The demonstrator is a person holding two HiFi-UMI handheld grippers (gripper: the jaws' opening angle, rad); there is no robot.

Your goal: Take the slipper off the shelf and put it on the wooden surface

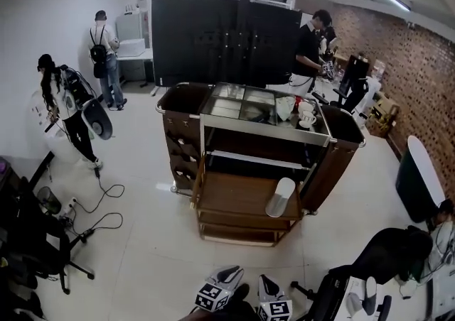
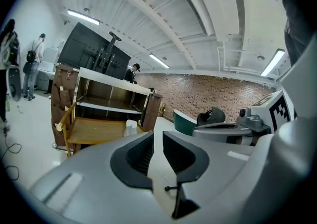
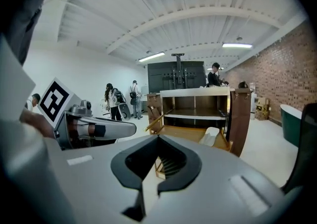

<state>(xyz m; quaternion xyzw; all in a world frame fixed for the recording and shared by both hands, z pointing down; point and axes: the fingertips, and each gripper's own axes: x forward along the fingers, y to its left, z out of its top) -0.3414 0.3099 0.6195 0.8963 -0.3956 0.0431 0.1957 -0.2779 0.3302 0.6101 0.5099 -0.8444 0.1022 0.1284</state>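
Note:
A white slipper lies on the cart's low wooden surface, near its right edge. It also shows as a small white slipper in the left gripper view and as the slipper in the right gripper view. Both grippers are held low and well short of the cart. My left gripper has its jaws a narrow gap apart, with nothing between them. My right gripper has its jaws closed together and empty.
The cart carries white cups on its top shelf and brown bags at both ends. Three people stand around a black screen. Cables and a chair lie left, and a green tub right.

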